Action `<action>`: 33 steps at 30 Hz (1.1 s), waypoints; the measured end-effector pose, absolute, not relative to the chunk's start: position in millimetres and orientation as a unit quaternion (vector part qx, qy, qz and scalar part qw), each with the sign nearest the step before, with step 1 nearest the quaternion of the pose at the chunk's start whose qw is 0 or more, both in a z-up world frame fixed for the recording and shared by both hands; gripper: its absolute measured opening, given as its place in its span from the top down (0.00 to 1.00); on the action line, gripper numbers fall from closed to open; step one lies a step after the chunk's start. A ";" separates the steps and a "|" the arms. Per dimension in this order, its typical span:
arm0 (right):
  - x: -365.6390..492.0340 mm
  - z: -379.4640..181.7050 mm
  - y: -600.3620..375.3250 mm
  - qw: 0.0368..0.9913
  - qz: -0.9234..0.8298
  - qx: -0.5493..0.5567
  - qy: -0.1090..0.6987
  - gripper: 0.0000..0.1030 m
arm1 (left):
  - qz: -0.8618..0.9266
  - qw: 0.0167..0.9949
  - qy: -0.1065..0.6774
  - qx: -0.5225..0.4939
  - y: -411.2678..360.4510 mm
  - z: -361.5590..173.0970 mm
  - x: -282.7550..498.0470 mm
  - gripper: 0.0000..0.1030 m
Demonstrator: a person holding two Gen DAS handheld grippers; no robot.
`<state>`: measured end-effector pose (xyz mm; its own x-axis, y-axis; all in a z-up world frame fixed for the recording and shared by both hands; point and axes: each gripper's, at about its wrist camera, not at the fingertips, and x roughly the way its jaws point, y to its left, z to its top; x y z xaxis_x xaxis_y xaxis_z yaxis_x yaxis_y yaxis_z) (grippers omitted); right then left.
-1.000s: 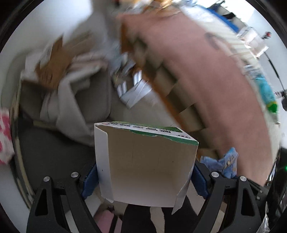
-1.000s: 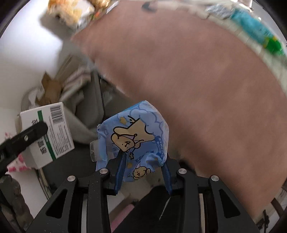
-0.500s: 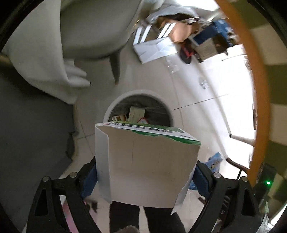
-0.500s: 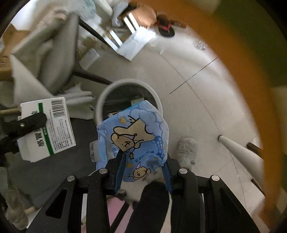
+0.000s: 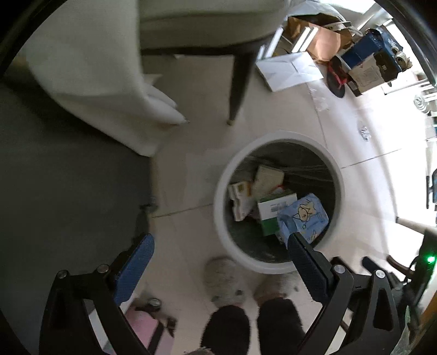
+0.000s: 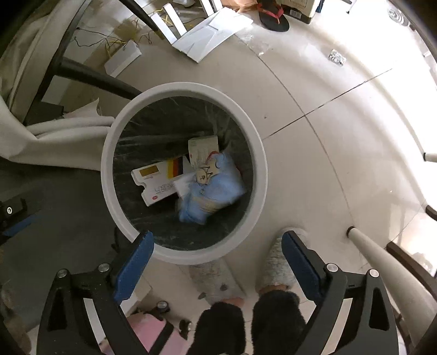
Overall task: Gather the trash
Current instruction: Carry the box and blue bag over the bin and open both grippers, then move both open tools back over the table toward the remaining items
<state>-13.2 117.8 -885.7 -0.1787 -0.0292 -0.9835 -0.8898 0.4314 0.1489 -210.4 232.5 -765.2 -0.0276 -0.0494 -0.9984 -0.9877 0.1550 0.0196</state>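
A round white trash bin [image 5: 221, 191] [image 6: 108, 153] with a dark liner stands on the tiled floor below both grippers. Inside it lie the white-and-green carton [image 5: 273, 215], the blue cartoon wrapper [image 5: 306, 218] [image 6: 215, 191], and other cartons [image 6: 158, 180]. My left gripper [image 5: 218, 256] is open and empty, above the floor just left of the bin. My right gripper [image 6: 218, 245] is open and empty, right over the bin's near rim.
A chair with a dark leg [image 5: 237, 87] and a draped white cloth [image 5: 103, 82] stands left of the bin. Flat white cardboard [image 6: 213, 32], boxes [image 5: 366, 68] and a sandal [image 6: 273, 19] lie on the far floor. The person's slippers [image 6: 278, 265] are under the grippers. A white table leg [image 6: 382, 262] runs at right.
Both grippers have opened. The white-and-green carton and the blue wrapper have dropped out of them into the bin. Both views have settled over the bin.
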 end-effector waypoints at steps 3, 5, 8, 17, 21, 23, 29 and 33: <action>-14.1 -866.9 123.1 0.544 0.402 -0.359 0.643 0.06 | 0.464 0.520 0.564 -0.443 223.3 -747.6 -211.6 0.03; -14.6 -846.1 123.1 0.551 0.404 -0.369 0.630 0.06 | 0.465 0.522 0.567 -0.435 216.8 -734.6 -211.9 0.03; -15.1 -815.9 123.9 0.559 0.405 -0.375 0.619 0.06 | 0.467 0.523 0.567 -0.432 207.1 -713.2 -213.0 0.03; -21.7 -716.3 114.8 0.578 0.413 -0.374 0.596 0.06 | 0.468 0.530 0.560 -0.432 182.8 -641.0 -215.8 0.03; -24.4 -676.1 106.6 0.581 0.414 -0.369 0.596 0.06 | 0.466 0.534 0.559 -0.430 170.5 -603.3 -216.3 0.03; -25.0 -650.1 101.5 0.583 0.417 -0.367 0.593 0.06 | 0.466 0.539 0.558 -0.425 164.4 -582.5 -215.3 0.03; -22.3 -576.8 83.9 0.587 0.426 -0.352 0.592 0.06 | 0.464 0.554 0.547 -0.422 147.9 -517.6 -213.9 0.03; -21.3 -523.7 70.8 0.589 0.435 -0.339 0.592 0.06 | 0.466 0.567 0.539 -0.415 140.4 -471.4 -211.5 0.03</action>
<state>-21.3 70.8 -523.7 -0.0778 0.1109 -0.9908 -0.9125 0.3925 0.1155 -211.5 140.4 -471.4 -0.0139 0.0808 -0.9966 -0.9744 0.2224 0.0316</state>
